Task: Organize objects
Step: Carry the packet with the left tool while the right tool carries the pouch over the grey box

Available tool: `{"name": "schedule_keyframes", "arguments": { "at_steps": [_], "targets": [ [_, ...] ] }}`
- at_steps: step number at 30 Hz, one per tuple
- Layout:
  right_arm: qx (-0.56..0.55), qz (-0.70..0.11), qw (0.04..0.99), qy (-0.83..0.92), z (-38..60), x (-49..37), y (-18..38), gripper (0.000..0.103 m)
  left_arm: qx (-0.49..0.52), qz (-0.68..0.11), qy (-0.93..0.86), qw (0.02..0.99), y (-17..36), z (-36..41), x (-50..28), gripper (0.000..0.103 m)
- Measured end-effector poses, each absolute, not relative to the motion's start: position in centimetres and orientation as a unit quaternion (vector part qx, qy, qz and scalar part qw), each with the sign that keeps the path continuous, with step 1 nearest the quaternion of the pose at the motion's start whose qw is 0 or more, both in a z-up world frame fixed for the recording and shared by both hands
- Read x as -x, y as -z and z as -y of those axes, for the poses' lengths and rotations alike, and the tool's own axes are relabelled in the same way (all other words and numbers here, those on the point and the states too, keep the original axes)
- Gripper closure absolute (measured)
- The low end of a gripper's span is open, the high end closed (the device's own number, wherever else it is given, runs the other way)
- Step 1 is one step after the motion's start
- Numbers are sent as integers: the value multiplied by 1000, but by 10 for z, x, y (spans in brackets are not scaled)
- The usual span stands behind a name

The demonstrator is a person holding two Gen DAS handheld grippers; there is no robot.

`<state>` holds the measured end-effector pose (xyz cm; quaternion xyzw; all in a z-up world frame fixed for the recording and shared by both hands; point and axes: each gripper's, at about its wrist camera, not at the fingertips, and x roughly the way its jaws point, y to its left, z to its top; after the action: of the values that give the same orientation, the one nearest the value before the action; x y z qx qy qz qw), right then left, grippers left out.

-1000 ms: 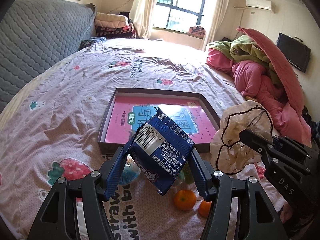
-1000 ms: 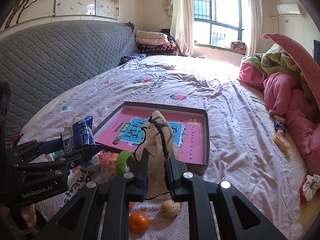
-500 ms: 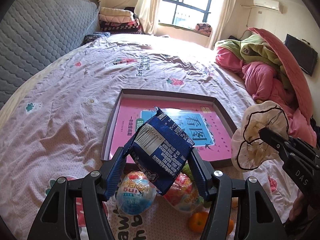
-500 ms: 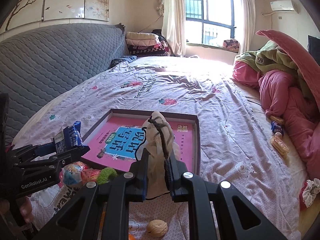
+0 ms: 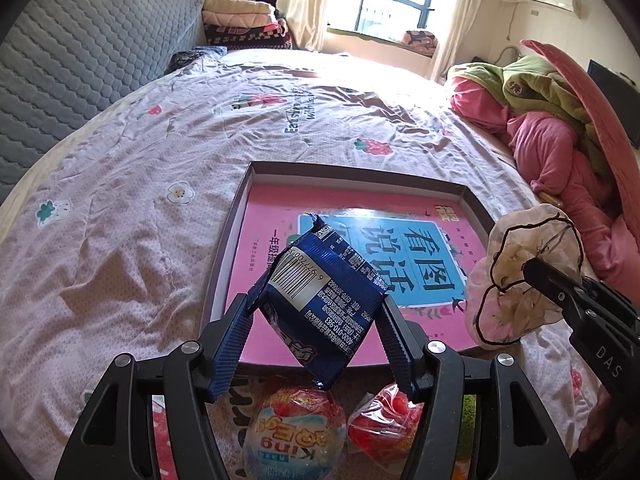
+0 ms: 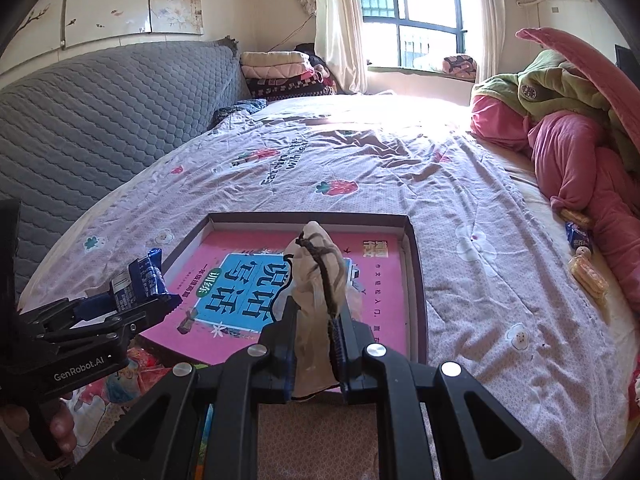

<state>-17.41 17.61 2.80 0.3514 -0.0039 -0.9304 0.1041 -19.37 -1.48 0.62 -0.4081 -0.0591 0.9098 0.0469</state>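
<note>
In the left wrist view, a blue packet (image 5: pixel 324 300) is being gripped between the pads of the left gripper (image 5: pixel 316 320), held tilted above the near edge of the tray (image 5: pixel 356 172), which is lying on the bed (image 5: pixel 120 208). A pink book (image 5: pixel 276 216) is seen lying inside the tray. Two wrapped snacks (image 5: pixel 296 428) are lying below the fingers, just outside the tray. At the right, a scrunchie (image 5: pixel 520 280) is being carried by the right gripper (image 5: pixel 536 268). In the right wrist view, the scrunchie (image 6: pixel 316 264) is being pinched by the narrowly closed right gripper (image 6: pixel 316 332) over the tray's near part (image 6: pixel 416 264), and the left gripper (image 6: pixel 136 304) is being held with the packet (image 6: pixel 140 280) at the left.
</note>
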Motion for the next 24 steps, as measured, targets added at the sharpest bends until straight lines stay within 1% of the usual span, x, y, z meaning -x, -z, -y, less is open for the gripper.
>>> {"name": "schedule_keyframes", "arguments": {
  "at_steps": [11, 18, 24],
  "targets": [
    [-387, -31, 74, 919, -174, 198, 1, 87, 432, 51, -900, 43, 17, 9, 216, 38],
    [-408, -29, 63, 910, -179, 200, 19, 87, 440, 43, -896, 42, 26, 3, 221, 38],
    [-411, -29, 56, 909, -181, 198, 20, 85, 450, 40, -891, 40, 31, 0, 223, 38]
  ]
}}
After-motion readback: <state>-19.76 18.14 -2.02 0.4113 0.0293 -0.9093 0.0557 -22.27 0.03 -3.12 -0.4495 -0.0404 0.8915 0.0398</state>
